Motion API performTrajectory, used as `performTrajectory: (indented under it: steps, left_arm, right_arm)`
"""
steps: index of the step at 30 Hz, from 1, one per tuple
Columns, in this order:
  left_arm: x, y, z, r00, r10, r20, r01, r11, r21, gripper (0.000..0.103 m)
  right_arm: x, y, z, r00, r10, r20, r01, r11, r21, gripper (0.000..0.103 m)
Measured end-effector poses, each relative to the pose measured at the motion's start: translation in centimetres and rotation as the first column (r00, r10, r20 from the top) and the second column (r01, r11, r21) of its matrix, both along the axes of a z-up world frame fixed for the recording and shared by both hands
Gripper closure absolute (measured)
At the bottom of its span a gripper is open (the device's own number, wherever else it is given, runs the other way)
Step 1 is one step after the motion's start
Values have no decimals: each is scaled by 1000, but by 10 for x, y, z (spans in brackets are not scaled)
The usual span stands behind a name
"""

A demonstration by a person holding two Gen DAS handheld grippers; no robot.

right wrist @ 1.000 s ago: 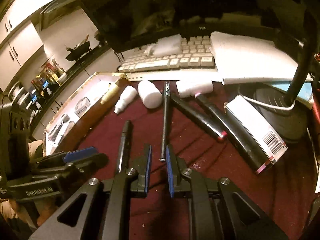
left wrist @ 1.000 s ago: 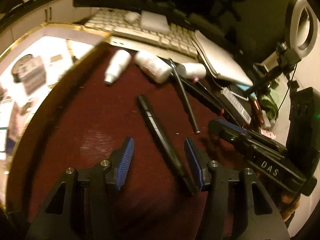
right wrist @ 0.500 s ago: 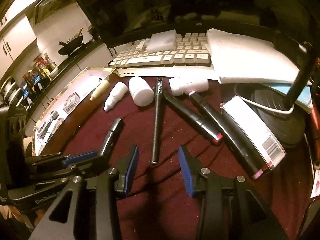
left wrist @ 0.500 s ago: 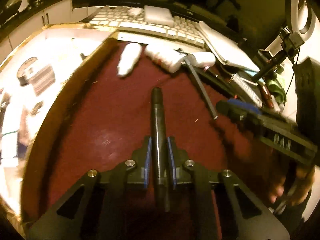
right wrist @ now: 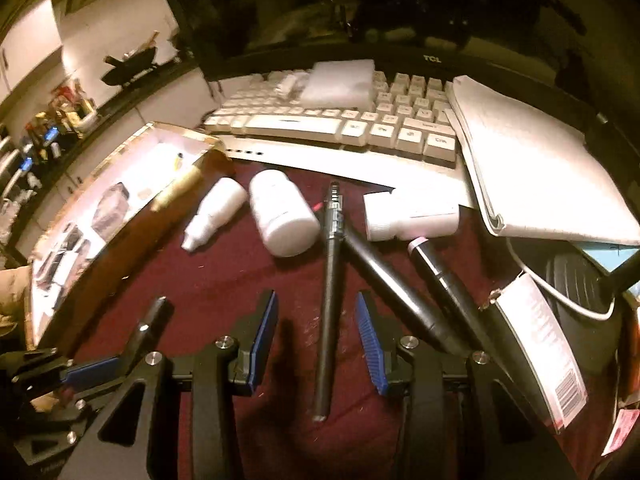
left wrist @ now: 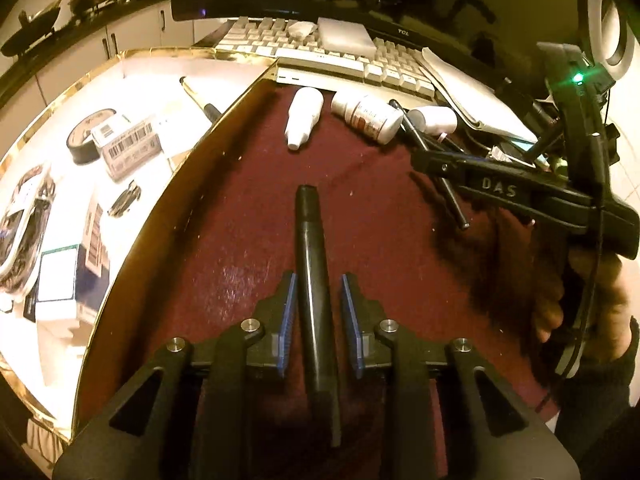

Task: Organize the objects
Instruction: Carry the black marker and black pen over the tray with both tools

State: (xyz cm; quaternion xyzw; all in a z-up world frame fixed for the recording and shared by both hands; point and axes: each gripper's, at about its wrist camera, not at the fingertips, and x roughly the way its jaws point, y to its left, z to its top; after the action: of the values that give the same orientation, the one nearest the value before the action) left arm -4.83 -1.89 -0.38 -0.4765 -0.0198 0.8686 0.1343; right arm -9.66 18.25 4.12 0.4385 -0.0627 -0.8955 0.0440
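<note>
Maroon cloth (left wrist: 224, 208), nappy w/ pale lint specks, covers the desk; gold-edged white tray (left wrist: 60, 92) of boxes at left, cream keyboard (right wrist: 352, 120) and dark monitor (right wrist: 320, 16) far, kitchen cabinets beyond. Left gripper (left wrist: 316, 312): blue ribbed pads just eased apart, matte black cylindrical pen (left wrist: 310, 264) lying between them w/ slim gaps both sides, so released. Right gripper (right wrist: 316, 332): pads closing in but still clear of a thin black rod (right wrist: 330, 292) between them, also released. Two smooth white bottles (right wrist: 248, 212) lie far-centre; notebook (right wrist: 540, 168) far right.
</note>
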Motion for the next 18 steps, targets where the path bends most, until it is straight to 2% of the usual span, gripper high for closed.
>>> performTrajectory:
  steps: [3,5,10,18]
  left_arm:
    - [1,-3,-1,1000,8,-15,-7,1000,17,81]
    - [1,-6,-2,1000,20,-21,-19,1000,18,88]
    - [11,-13,-1,999,27,-22,-26,999,32,88]
    - [18,-16,3,998,55,-28,-53,995,79,88]
  right_arm:
    - [-1,4,-7,1000,-14,-5,14,1000,-10,91]
    - [-1,6,-7,1000,-16,-9,16,1000,-7,94]
    - [8,11,-5,1000,-30,6,30,999,-26,97]
    - [52,15,-3,999,-45,8,45,992,-119,97]
